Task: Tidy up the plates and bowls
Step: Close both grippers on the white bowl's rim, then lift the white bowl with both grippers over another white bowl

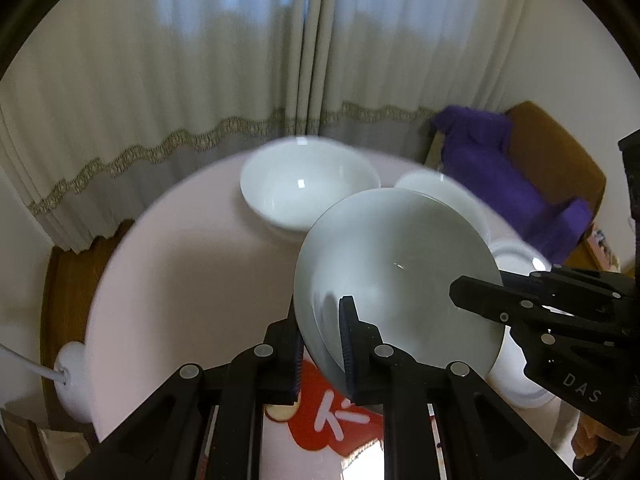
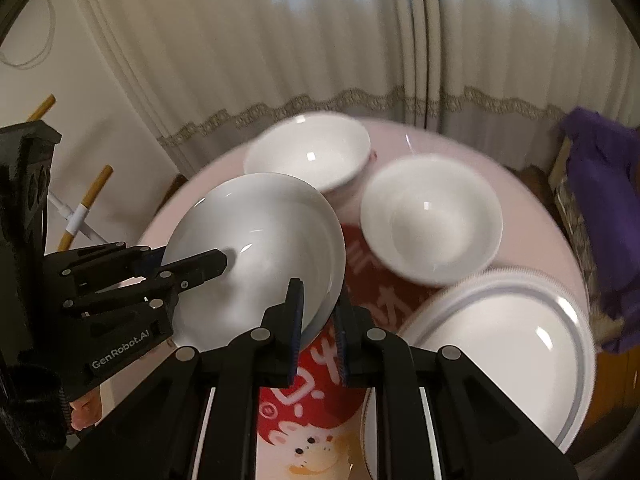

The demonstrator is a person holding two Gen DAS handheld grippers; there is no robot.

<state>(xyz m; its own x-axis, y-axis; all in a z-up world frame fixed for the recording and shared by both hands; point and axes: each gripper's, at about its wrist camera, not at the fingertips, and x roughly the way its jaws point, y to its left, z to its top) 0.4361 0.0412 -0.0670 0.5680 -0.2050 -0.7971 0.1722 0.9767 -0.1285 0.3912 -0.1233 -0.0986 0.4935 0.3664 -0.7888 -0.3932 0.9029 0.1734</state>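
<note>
Both grippers hold one white plate [image 1: 396,264], lifted and tilted above the round pink table [image 1: 180,272]. My left gripper [image 1: 320,344] is shut on the plate's near-left rim. My right gripper [image 2: 318,324] is shut on the opposite rim of the same plate [image 2: 256,248]. The right gripper also shows in the left wrist view [image 1: 480,300], and the left gripper shows in the right wrist view [image 2: 200,270]. A large white bowl [image 2: 308,152] and a smaller white bowl [image 2: 432,216] stand on the table behind the plate. A rimmed white plate [image 2: 508,344] lies at the right.
A red cartoon mat [image 2: 308,408] lies on the table under the grippers. Curtains [image 1: 240,80] hang behind the table. A chair with purple cloth [image 1: 500,168] stands at the right. A white device with a cable [image 1: 70,376] sits at the table's left edge.
</note>
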